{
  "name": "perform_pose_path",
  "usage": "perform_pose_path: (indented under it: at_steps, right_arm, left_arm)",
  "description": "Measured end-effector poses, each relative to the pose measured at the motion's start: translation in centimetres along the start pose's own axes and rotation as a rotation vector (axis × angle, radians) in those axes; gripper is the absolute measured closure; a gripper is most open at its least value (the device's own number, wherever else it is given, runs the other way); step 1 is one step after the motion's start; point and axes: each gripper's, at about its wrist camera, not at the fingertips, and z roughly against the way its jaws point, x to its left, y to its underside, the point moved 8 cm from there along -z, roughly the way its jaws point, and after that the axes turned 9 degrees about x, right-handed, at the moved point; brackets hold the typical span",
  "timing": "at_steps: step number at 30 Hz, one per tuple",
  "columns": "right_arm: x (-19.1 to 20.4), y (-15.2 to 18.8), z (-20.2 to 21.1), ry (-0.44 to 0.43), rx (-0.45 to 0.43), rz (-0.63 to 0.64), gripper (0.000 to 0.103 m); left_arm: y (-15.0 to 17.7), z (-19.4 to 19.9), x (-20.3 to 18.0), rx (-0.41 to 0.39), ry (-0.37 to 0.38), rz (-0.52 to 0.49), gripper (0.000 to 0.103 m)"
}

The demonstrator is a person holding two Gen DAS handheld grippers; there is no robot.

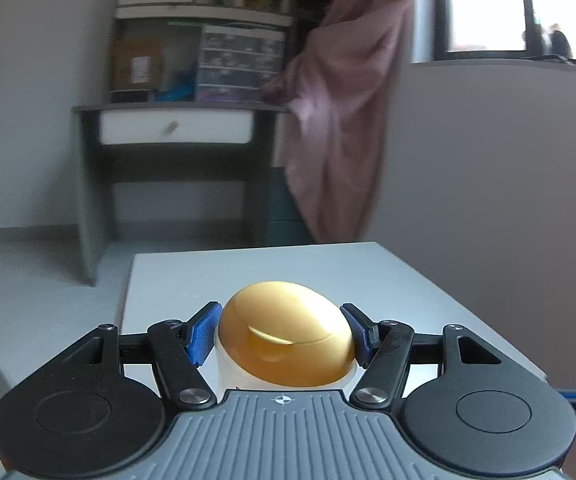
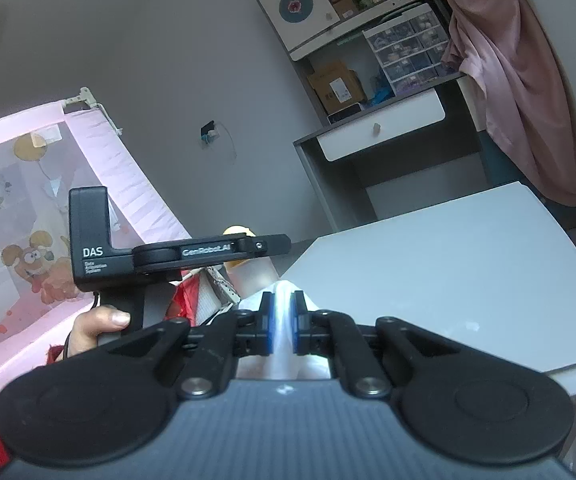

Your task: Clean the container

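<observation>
My left gripper (image 1: pixel 284 334) is shut on a white container with a gold domed cap (image 1: pixel 288 334); its blue pads press both sides just below the cap, above the near end of the white table (image 1: pixel 327 272). In the right wrist view my right gripper (image 2: pixel 282 320) is shut on a white cloth (image 2: pixel 284 322) that bunches between its blue pads. The left gripper's black body (image 2: pixel 160 256) shows there to the left, held by a hand (image 2: pixel 96 328), with the gold cap (image 2: pixel 240 232) just peeking above it and the white body below.
A grey desk with a white drawer (image 1: pixel 176 128) stands against the far wall, with shelves and boxes above. A pink curtain (image 1: pixel 347 100) hangs to the right. A pink playpen wall (image 2: pixel 28 208) stands to the left. The table edge (image 2: pixel 567 368) lies right.
</observation>
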Motion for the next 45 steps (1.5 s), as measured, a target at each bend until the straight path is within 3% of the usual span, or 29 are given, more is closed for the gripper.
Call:
perform_pose_path:
  at_steps: [6,15,24,27,33,37,41,45]
  right_arm:
    - [0.9,0.6,-1.2,-0.018,0.008,0.025,0.095]
    - [2.9,2.0,-3.9,-0.048,0.028,0.09,0.095]
    - [3.9,2.3,-5.3,-0.013,0.016,0.139,0.095]
    - [3.8,2.4,-5.0,-0.013,0.02,0.139,0.095]
    - [3.5,2.2,-4.4,-0.019,0.018,0.124,0.095]
    - [3.5,2.3,-4.3,-0.018,0.017,0.124,0.096]
    - [3.7,2.3,-4.2,-0.022,0.018,0.129,0.096]
    - [3.9,2.2,-4.0,-0.018,0.017,0.137,0.096]
  left_arm:
    - [-1.0,0.6,0.3,0.021,-0.095,0.08,0.039]
    - [-1.5,1.1,0.4,0.044,-0.148,0.118,0.039]
    - [-1.4,0.8,0.4,0.069,-0.166,0.192,0.039]
    - [-1.1,0.4,0.0,0.067,-0.184,0.14,0.039]
    - [-1.1,0.5,0.2,0.062,-0.133,0.073,0.035]
    - [-1.3,1.1,0.1,0.032,-0.071,0.006,0.006]
    - [-1.3,2.2,-0.3,-0.009,0.03,-0.109,0.001]
    - [-1.1,2.3,0.0,-0.03,0.074,-0.209,0.001]
